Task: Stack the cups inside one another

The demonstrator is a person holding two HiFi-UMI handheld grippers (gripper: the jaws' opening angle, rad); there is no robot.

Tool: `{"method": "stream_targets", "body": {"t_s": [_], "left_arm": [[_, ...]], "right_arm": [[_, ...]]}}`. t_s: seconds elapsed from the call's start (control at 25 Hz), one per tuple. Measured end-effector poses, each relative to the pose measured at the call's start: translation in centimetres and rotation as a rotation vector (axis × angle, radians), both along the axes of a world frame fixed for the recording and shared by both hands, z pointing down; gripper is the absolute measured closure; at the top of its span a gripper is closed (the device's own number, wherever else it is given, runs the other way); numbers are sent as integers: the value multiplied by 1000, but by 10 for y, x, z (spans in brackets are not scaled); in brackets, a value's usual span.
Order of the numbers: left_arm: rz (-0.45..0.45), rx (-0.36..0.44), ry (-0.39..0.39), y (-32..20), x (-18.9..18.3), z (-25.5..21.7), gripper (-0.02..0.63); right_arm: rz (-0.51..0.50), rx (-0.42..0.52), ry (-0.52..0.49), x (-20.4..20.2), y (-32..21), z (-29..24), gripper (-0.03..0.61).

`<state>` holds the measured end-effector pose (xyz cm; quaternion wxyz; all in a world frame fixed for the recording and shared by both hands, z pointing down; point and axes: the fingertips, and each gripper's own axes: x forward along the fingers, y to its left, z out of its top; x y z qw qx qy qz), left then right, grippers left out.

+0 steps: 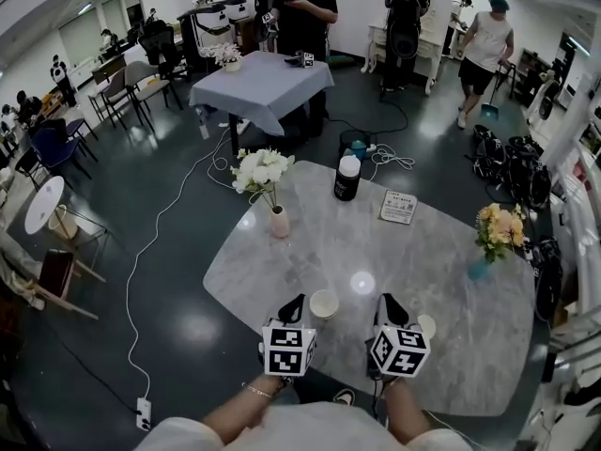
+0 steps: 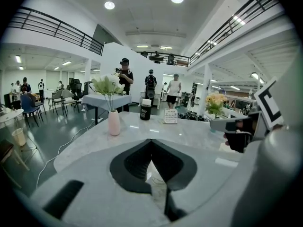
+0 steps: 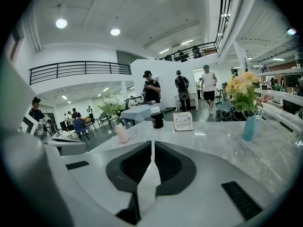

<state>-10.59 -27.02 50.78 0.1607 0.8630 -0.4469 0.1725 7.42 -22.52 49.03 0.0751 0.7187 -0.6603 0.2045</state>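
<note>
Two pale paper cups stand upright and apart on the marble table [image 1: 423,252], near its front edge. One cup [image 1: 324,304] sits between my two grippers, just right of the left gripper [image 1: 294,301]. The other cup [image 1: 427,325] stands right of the right gripper [image 1: 388,301], partly hidden behind its marker cube. Neither cup is held. In the left gripper view the left gripper [image 2: 151,141] has its tips together. In the right gripper view the right gripper [image 3: 152,143] shows only a hairline slit between its tips. No cup shows in either gripper view.
Farther back on the table stand a pink vase with white flowers [image 1: 279,222], a black bottle with a white lid [image 1: 346,178], a card sign [image 1: 398,207] and a blue vase with yellow flowers [image 1: 481,267]. A cloth-covered table [image 1: 263,83] and several people are beyond.
</note>
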Motion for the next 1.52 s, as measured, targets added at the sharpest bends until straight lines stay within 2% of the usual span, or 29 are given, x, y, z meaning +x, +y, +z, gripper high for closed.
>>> {"method": "stream_targets", "body": {"t_s": [0.16, 0.64, 0.92, 1.16, 1.52], "left_arm": [[62, 8, 15, 10, 25, -3, 617], [312, -1, 26, 61, 127, 3, 617], [405, -33, 8, 88, 163, 17, 617], [448, -69, -25, 105, 179, 37, 617], [453, -109, -69, 111, 185, 62, 617]], "right_arm": [[52, -4, -2, 18, 19, 2, 557], [302, -10, -5, 100, 111, 8, 557], [387, -32, -35, 124, 151, 22, 555], [409, -60, -69, 129, 167, 42, 551], [366, -100, -127, 120, 164, 74, 485]]}}
